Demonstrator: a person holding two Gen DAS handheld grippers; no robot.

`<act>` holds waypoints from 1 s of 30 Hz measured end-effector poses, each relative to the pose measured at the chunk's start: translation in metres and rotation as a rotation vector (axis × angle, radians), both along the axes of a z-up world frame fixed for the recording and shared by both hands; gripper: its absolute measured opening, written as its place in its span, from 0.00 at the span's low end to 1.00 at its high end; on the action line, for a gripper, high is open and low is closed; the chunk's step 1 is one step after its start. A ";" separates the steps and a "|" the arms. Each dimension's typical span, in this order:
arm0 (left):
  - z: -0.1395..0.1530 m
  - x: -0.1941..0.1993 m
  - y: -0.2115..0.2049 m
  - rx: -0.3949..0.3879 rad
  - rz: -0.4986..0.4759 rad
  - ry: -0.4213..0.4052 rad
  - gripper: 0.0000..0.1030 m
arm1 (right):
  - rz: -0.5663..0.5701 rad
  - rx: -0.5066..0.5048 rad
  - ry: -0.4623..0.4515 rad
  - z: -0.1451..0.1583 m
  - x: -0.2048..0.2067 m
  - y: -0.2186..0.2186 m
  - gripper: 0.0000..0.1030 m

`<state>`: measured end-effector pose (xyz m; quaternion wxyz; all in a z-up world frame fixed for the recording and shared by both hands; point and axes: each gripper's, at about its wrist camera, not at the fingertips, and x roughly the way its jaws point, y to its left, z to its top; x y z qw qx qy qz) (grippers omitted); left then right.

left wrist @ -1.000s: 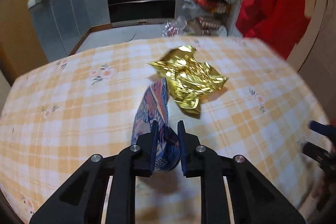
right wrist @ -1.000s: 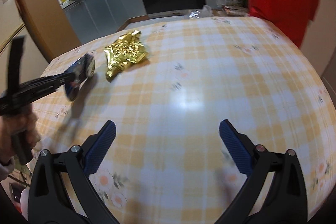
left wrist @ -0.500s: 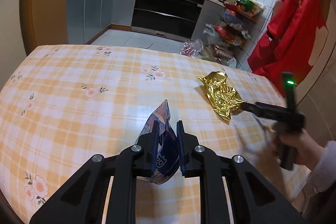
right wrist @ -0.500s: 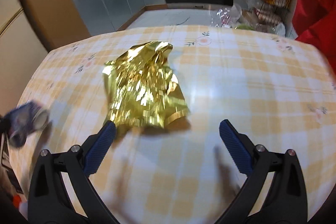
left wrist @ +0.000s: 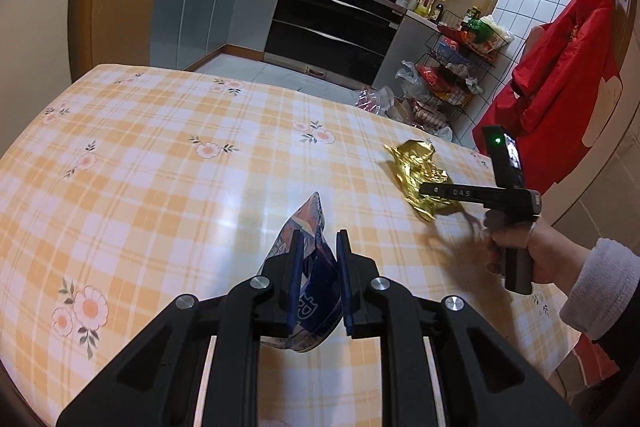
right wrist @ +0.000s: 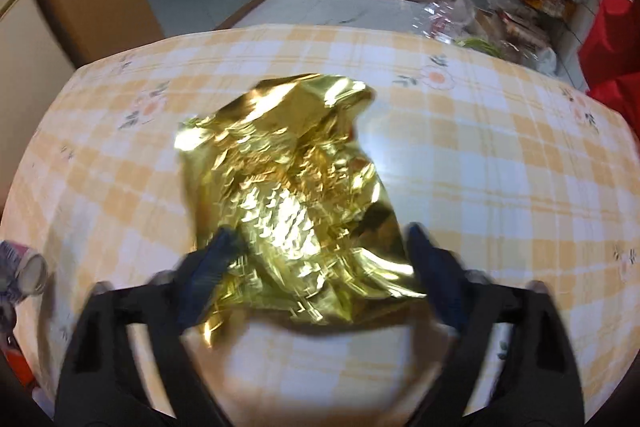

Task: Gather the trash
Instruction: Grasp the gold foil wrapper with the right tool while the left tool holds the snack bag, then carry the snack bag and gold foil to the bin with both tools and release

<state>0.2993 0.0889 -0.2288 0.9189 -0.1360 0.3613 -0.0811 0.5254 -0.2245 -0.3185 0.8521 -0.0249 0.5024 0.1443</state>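
Observation:
A crumpled gold foil wrapper (right wrist: pixel 296 179) lies on the yellow checked tablecloth (right wrist: pixel 500 167). My right gripper (right wrist: pixel 320 247) points down over its near end. Its jaws are closing with the foil between them, and the blue pads are at the foil's two edges, blurred. In the left wrist view the same gold wrapper (left wrist: pixel 416 167) sits at the right, with the right gripper (left wrist: pixel 428 190) over it, held by a hand (left wrist: pixel 520 255). My left gripper (left wrist: pixel 320 239) is shut on a blue and white snack wrapper (left wrist: pixel 310 215), held above the table (left wrist: pixel 160 167).
Beyond the table's far edge are a dark oven (left wrist: pixel 332 27), grey cabinets (left wrist: pixel 200 11) and a wire rack (left wrist: pixel 460 67) full of packets, with plastic bags on the floor. A red garment (left wrist: pixel 560 87) hangs at the right.
The right gripper came forward and down over the gold wrapper and its jaws narrowed around it. The left gripper carried the blue wrapper away to the left of the gold one.

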 end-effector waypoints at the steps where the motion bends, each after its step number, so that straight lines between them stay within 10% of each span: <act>1: 0.001 -0.003 0.000 -0.001 0.003 -0.002 0.16 | 0.006 0.006 0.005 0.001 -0.005 0.000 0.65; 30: 0.069 -0.180 0.008 -0.042 0.033 -0.038 0.16 | 0.078 0.145 -0.168 0.121 -0.323 -0.018 0.65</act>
